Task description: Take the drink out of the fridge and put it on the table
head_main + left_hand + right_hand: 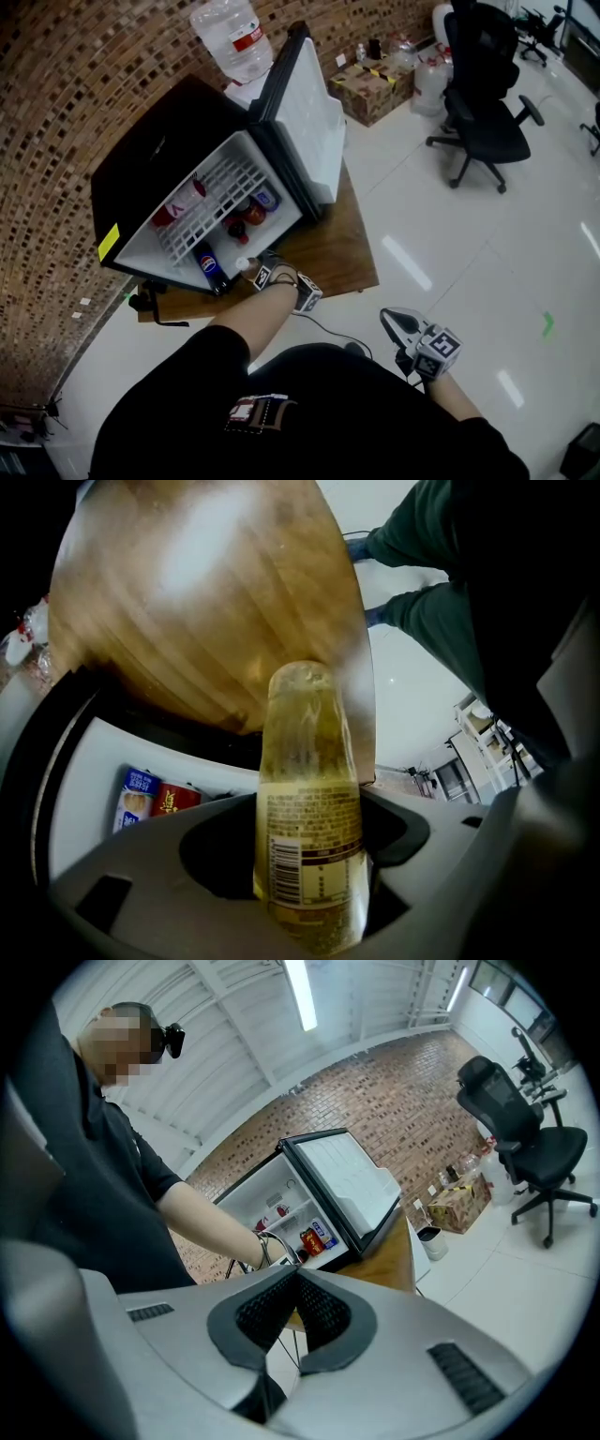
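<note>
A yellow drink bottle (307, 752) with a printed label stands between the jaws of my left gripper (309, 855), which is shut on it. In the head view that gripper (255, 274) is at the lower front edge of the open black mini fridge (169, 178), and the bottle's pale cap (245, 266) shows just outside the opening. The fridge stands on a wooden table (328, 248). My right gripper (403, 328) hangs low at the right, away from the fridge, and its jaws (296, 1277) are shut on nothing.
Inside the fridge are a cola bottle (210, 267), red and blue cans (255, 208) and a pink bottle (178, 208) on the wire shelf. The door (309, 117) stands open to the right. A water jug (232, 37), a cardboard box (367, 89) and an office chair (483, 103) stand beyond.
</note>
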The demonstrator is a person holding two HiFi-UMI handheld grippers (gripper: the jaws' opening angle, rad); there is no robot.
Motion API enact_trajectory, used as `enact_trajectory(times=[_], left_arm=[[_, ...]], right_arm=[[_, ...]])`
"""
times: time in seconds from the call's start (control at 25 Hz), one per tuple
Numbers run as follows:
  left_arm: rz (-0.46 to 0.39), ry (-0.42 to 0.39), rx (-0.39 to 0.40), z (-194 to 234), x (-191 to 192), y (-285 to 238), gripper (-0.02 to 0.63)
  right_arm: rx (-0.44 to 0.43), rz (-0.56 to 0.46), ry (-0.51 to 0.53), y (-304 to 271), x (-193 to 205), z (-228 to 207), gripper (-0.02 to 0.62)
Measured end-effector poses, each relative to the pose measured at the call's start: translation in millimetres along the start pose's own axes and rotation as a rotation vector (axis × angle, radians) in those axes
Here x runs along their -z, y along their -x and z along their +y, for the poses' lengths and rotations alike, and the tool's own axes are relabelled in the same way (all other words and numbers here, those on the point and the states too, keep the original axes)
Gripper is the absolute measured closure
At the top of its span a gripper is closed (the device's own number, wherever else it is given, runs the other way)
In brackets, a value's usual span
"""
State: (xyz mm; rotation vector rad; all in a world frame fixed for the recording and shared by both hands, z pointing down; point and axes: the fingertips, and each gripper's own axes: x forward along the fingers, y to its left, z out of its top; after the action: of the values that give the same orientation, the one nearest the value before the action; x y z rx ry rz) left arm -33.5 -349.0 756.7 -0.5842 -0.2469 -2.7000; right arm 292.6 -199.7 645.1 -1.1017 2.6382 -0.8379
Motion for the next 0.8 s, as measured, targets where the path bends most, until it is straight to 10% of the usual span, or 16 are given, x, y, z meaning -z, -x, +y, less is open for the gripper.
enact_trajectory(times=[0.56,0.8], left_arm=[[-0.175,0.070,-0.133,13,-29,23,0.281],[-0.506,0.239,-0.154,24,-49,55,0.252]], right_arm=[[-0.032,-0.015,-0.010,-5,-4,2,0.592],[-0.080,-0.021,-0.015,-14,-11,13,0.592]])
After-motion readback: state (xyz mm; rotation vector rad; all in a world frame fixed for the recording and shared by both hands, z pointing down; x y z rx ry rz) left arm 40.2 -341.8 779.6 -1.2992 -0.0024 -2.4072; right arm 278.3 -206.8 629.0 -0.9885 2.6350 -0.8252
